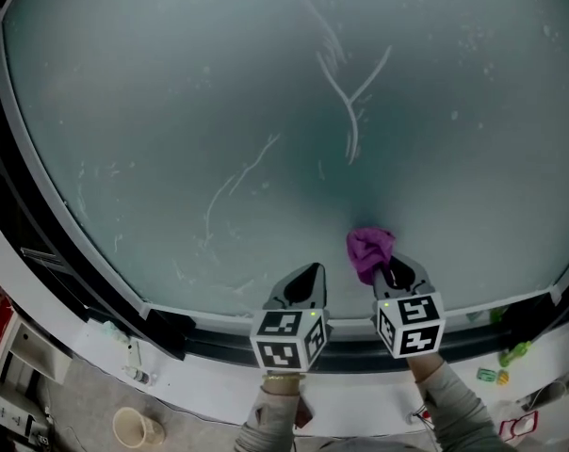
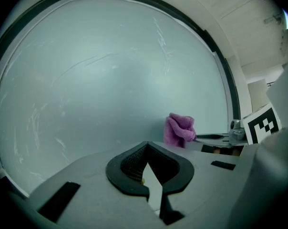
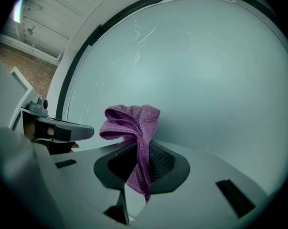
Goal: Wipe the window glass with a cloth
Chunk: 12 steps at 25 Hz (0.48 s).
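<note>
The purple cloth is bunched low and right of centre in the head view, against the frosted window glass. Its tail is pinched between the closed jaws of the right tool. Just left of it, the left tool has its jaws together, holding nothing. Pale streaks cross the glass above.

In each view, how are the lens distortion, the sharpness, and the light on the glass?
Head view: the window frame bows outward; the window glass darkens above the purple cloth. Left gripper view: fisheye, black corners, evenly lit hazy glass. Right gripper view: the same; the cloth is sharp.
</note>
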Each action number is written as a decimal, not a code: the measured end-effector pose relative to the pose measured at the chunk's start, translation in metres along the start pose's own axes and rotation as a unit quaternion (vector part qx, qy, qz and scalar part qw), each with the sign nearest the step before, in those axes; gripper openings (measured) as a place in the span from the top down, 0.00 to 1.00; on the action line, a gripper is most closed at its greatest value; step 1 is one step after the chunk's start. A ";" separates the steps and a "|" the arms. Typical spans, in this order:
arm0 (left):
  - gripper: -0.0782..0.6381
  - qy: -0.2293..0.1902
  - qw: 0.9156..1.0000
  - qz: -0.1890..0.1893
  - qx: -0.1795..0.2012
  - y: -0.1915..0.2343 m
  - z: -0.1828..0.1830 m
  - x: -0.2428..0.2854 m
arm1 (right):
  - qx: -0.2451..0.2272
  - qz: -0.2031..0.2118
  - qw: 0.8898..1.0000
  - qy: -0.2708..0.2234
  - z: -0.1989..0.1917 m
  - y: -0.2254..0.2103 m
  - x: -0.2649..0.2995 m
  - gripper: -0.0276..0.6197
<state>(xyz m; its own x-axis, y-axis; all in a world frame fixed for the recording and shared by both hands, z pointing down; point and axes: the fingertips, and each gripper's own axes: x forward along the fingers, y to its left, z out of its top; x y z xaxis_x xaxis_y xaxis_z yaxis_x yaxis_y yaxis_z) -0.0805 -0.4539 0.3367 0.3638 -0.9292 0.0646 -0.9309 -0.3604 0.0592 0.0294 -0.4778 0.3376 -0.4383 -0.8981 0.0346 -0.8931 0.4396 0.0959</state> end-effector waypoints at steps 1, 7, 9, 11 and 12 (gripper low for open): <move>0.88 0.000 1.000 -0.005 0.001 -0.005 0.000 0.003 | 0.002 -0.007 1.000 0.000 -0.001 -0.007 -0.003 0.87; 0.88 0.003 0.999 -0.040 0.007 -0.037 -0.001 0.021 | 0.005 -0.052 0.999 0.004 -0.007 -0.049 -0.025 0.87; 0.88 0.004 0.999 -0.051 0.007 -0.047 -0.001 0.027 | 0.006 -0.067 0.998 0.006 -0.010 -0.063 -0.032 0.87; 0.88 0.006 0.998 -0.062 0.008 -0.057 -0.003 0.032 | 0.006 -0.083 0.997 0.009 -0.012 -0.076 -0.039 0.87; 0.88 0.007 0.998 -0.068 0.009 -0.062 -0.003 0.034 | 0.006 -0.090 0.996 0.009 -0.013 -0.082 -0.043 0.87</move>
<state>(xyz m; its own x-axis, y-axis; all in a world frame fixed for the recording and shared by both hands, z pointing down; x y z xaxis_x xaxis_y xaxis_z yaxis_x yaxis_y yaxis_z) -0.0106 -0.4628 0.3386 0.4872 -0.8704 0.0706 -0.8732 -0.4846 0.0507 0.1229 -0.4760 0.3408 -0.2690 -0.9624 0.0364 -0.9582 0.2713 0.0910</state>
